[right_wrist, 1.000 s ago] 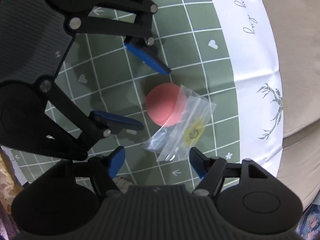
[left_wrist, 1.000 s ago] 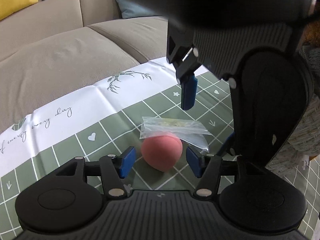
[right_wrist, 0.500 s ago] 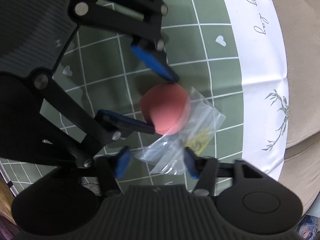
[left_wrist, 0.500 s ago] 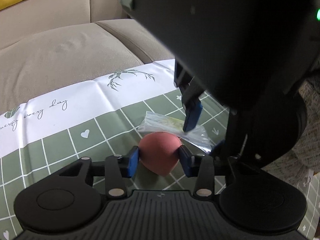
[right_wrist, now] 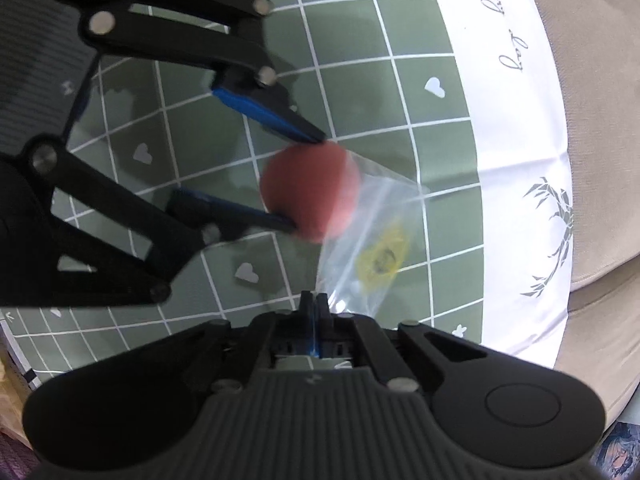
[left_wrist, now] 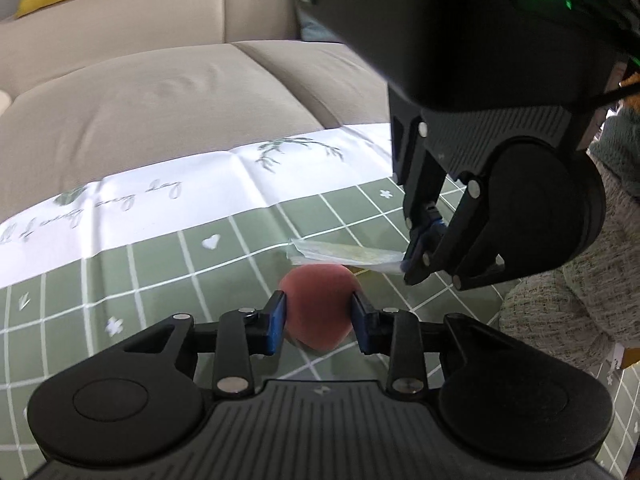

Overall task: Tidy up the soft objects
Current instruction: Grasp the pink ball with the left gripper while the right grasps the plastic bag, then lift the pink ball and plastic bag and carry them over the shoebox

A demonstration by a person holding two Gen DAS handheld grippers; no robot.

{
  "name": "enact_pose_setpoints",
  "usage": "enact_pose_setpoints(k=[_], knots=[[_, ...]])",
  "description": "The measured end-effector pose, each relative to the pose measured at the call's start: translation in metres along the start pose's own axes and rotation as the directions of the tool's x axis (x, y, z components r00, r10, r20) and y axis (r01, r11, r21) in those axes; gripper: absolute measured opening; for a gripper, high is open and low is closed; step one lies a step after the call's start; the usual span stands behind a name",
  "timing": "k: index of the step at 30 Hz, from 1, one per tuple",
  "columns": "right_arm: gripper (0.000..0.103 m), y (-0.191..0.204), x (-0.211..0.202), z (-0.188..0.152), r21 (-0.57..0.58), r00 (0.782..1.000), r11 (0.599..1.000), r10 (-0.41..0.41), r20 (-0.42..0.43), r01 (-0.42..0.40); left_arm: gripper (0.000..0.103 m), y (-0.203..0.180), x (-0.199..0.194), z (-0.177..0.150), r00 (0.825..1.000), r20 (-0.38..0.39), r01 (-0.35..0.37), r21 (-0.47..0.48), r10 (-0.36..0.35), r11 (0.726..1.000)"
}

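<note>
Left wrist view: left gripper (left_wrist: 319, 316) jaws, just closing, pinched pink sponge ball (left_wrist: 318, 304) | right gripper (right_wrist: 314, 300) jaws clamped on clear plastic bag (right_wrist: 376, 248) corner

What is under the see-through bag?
Through the clear plastic bag you can see the green checked tablecloth. The yellow patch is on or in the bag. The pink sponge ball covers one corner, and the right gripper hides the pinched edge.
</note>
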State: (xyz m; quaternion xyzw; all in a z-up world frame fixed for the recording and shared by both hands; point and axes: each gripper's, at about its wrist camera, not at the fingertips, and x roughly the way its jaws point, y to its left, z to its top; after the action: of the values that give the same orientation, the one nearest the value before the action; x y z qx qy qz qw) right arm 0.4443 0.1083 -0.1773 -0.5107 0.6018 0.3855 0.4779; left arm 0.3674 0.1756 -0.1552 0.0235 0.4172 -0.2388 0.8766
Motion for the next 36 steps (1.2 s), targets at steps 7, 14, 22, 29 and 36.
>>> enact_pose_setpoints(k=[7, 14, 22, 29, 36], knots=[[0.0, 0.013, -0.02, 0.008, -0.002, 0.999, 0.999, -0.037, 0.001, 0.037, 0.039, 0.003, -0.045, -0.007, 0.996, 0.018, -0.086, -0.086, 0.087, 0.993], [0.0, 0.038, -0.058, 0.005, -0.009, 0.997, 0.997, -0.072, 0.031, 0.072, 0.039, -0.014, -0.09, -0.014, 0.988, 0.024, -0.147, -0.111, 0.15, 0.983], [0.0, 0.081, -0.111, -0.016, -0.023, 0.989, 0.994, -0.102, 0.111, 0.105, 0.039, -0.044, -0.15, -0.026, 0.978, 0.055, -0.191, -0.145, 0.2, 0.971], [0.0, 0.119, -0.15, -0.051, 0.022, 0.967, 0.991, -0.133, 0.218, 0.131, 0.039, -0.08, -0.187, -0.034, 0.97, 0.063, -0.221, -0.168, 0.234, 0.961], [0.0, 0.172, -0.163, -0.098, 0.134, 0.92, 0.983, -0.167, 0.354, 0.127, 0.039, -0.119, -0.22, -0.043, 0.96, 0.094, -0.243, -0.183, 0.263, 0.953]])
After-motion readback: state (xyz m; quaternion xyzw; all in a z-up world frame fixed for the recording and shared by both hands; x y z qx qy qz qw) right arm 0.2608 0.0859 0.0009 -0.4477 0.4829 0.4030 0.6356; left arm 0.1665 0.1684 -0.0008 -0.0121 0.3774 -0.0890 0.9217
